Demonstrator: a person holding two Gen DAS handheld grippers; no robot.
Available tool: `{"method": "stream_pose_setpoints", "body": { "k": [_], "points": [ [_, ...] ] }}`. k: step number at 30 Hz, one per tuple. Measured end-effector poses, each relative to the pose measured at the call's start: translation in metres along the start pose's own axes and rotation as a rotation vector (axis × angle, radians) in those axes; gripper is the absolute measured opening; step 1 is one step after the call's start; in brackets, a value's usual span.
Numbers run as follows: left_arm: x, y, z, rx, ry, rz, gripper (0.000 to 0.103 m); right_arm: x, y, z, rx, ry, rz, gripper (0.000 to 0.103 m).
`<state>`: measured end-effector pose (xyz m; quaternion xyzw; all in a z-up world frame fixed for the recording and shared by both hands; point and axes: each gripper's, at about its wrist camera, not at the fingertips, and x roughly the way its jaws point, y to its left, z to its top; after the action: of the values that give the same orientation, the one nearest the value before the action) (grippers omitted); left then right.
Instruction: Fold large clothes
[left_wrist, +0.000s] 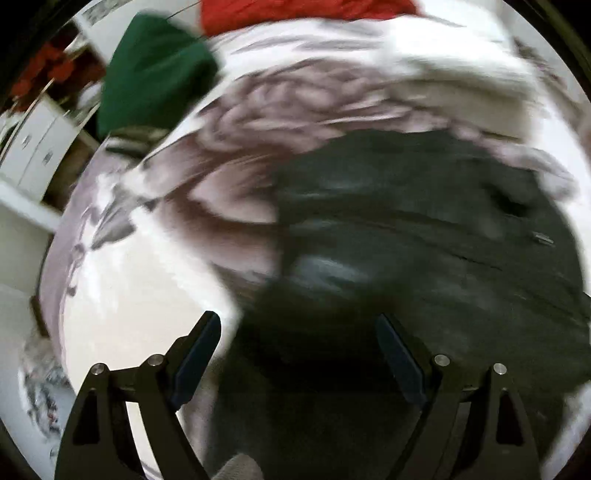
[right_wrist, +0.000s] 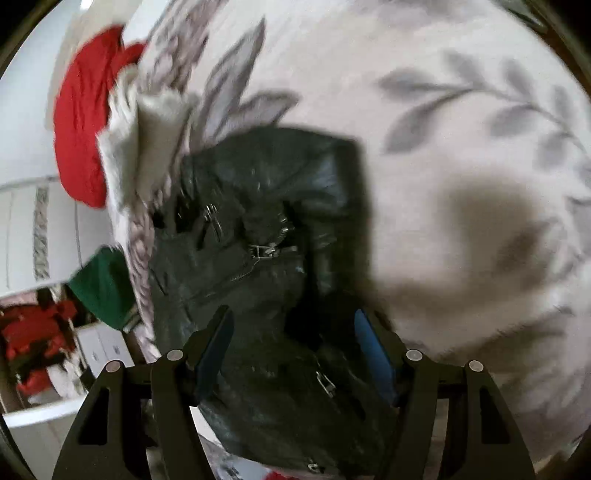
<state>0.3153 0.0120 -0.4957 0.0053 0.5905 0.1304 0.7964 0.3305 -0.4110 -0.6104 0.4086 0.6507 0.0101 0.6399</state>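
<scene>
A black leather jacket (left_wrist: 424, 236) with zippers lies on a white bedspread with grey leaf print (left_wrist: 140, 266). In the right wrist view the jacket (right_wrist: 258, 221) is bunched, with its zipper pulls showing. My left gripper (left_wrist: 297, 332) is open, its jaws wide apart just above the jacket's near edge. My right gripper (right_wrist: 293, 328) is open above the jacket's lower part, with nothing between its pads. Both views are blurred by motion.
A green garment (left_wrist: 155, 77), a red garment (left_wrist: 295, 11) and a white furry garment (left_wrist: 461, 66) lie at the far side of the bed. They also show in the right wrist view: red (right_wrist: 81, 122), white furry (right_wrist: 147, 129), green (right_wrist: 103, 288). White drawers (left_wrist: 33, 147) stand at left.
</scene>
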Motion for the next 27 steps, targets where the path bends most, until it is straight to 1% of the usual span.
{"method": "stream_pose_setpoints", "body": {
  "k": [1, 2, 3, 4, 5, 6, 7, 8, 10, 11, 13, 14, 16, 18, 20, 21, 23, 25, 27],
  "points": [
    [0.016, 0.006, 0.005, -0.003, 0.013, -0.001, 0.088, 0.009, 0.005, 0.0, -0.017, 0.005, -0.02, 0.063],
    [0.027, 0.009, 0.009, -0.002, 0.025, -0.003, 0.094, 0.014, 0.013, 0.001, -0.043, -0.003, -0.07, 0.052],
    [0.04, 0.011, 0.012, -0.005, 0.046, 0.0, 0.097, 0.016, 0.022, 0.0, -0.074, -0.013, -0.108, 0.024],
    [0.049, 0.013, 0.013, -0.011, 0.054, 0.004, 0.103, 0.014, 0.03, -0.001, -0.102, -0.036, -0.109, 0.012],
    [0.052, 0.014, 0.014, -0.018, 0.052, -0.012, 0.103, 0.01, 0.034, 0.0, -0.12, -0.055, -0.099, 0.011],
    [0.056, 0.017, 0.013, -0.026, 0.05, -0.029, 0.103, 0.005, 0.038, -0.001, -0.147, -0.083, -0.116, 0.008],
    [0.06, 0.017, 0.012, -0.032, 0.049, -0.043, 0.103, 0.005, 0.04, 0.0, -0.175, -0.103, -0.164, 0.008],
    [0.061, 0.018, 0.01, -0.036, 0.045, -0.049, 0.103, 0.012, 0.037, 0.003, -0.176, -0.092, -0.206, 0.008],
    [0.061, 0.018, 0.008, -0.038, 0.034, -0.055, 0.103, 0.033, 0.027, 0.008, -0.158, -0.029, -0.251, 0.008],
    [0.062, 0.019, 0.01, -0.041, 0.036, -0.058, 0.103, 0.042, 0.025, 0.01, -0.175, 0.004, -0.27, 0.008],
    [0.054, 0.023, 0.012, -0.055, 0.054, -0.063, 0.103, 0.042, 0.03, 0.012, -0.196, 0.026, -0.287, 0.009],
    [0.046, 0.024, 0.013, -0.053, 0.051, -0.057, 0.103, 0.038, 0.032, 0.015, -0.182, 0.036, -0.273, 0.009],
    [0.028, 0.024, 0.012, -0.025, 0.015, -0.022, 0.103, 0.021, 0.03, 0.019, -0.133, 0.047, -0.234, 0.026],
    [0.013, 0.02, 0.008, 0.009, -0.016, 0.017, 0.103, -0.002, 0.024, 0.02, -0.087, 0.003, -0.163, 0.033],
    [0.008, 0.014, 0.002, 0.041, -0.033, 0.038, 0.103, -0.01, 0.017, 0.02, -0.058, 0.004, -0.12, 0.033],
    [0.011, 0.008, -0.001, 0.064, -0.028, 0.064, 0.103, -0.009, 0.013, 0.02, -0.048, 0.02, -0.101, 0.033],
    [0.022, -0.002, -0.008, 0.091, -0.008, 0.103, 0.103, -0.001, 0.005, 0.017, -0.009, 0.053, -0.09, 0.033],
    [0.029, -0.006, -0.008, 0.095, -0.01, 0.121, 0.103, 0.01, 0.001, 0.016, 0.025, 0.09, -0.067, 0.033],
    [0.03, -0.006, -0.006, 0.096, -0.018, 0.128, 0.103, 0.019, 0.003, 0.014, 0.023, 0.092, -0.087, 0.033]
  ]
}}
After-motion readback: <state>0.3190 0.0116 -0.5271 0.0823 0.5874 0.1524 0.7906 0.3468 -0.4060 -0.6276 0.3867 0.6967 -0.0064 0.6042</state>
